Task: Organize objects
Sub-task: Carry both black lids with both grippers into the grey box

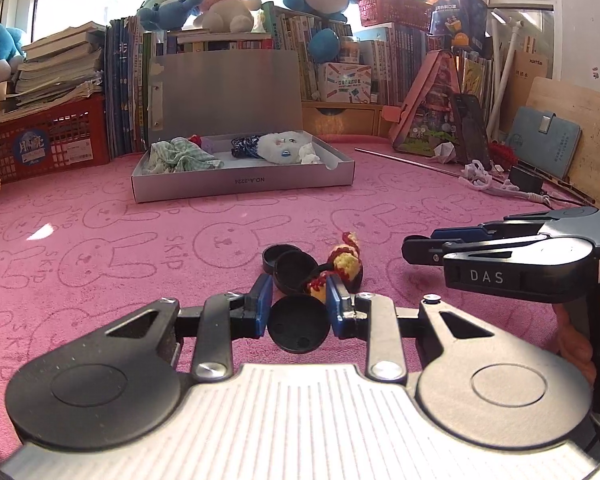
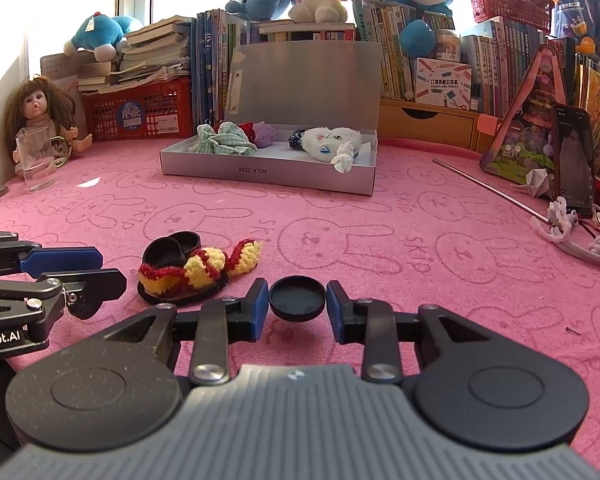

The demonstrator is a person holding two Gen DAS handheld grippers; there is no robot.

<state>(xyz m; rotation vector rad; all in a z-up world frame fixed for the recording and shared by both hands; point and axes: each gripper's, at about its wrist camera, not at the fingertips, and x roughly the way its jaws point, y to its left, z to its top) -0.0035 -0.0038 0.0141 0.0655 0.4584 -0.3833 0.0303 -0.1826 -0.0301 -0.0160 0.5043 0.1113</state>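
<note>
My left gripper [image 1: 298, 304] is shut on a black round cap [image 1: 298, 326], pinched between its blue pads just above the pink mat. Right behind it lie two more black caps [image 1: 290, 270] and a yellow and red crochet piece [image 1: 344, 264]. My right gripper [image 2: 297, 296] is shut on another black round cap [image 2: 297, 299], its pads touching both sides of the rim. In the right wrist view the crochet piece [image 2: 200, 272] and the loose caps [image 2: 172, 248] lie to the left, with the left gripper [image 2: 80, 272] beside them. The right gripper [image 1: 420, 248] shows side-on in the left wrist view.
An open grey box [image 1: 244, 184] with a green checked cloth, a white plush and small items stands further back on the pink bunny mat [image 1: 140, 240]. Books, plush toys and a red basket [image 1: 40, 144] line the back. A doll [image 2: 40, 112], a glass [image 2: 36, 160], a thin rod [image 2: 492, 188] and a phone [image 2: 574, 160] stand at the sides.
</note>
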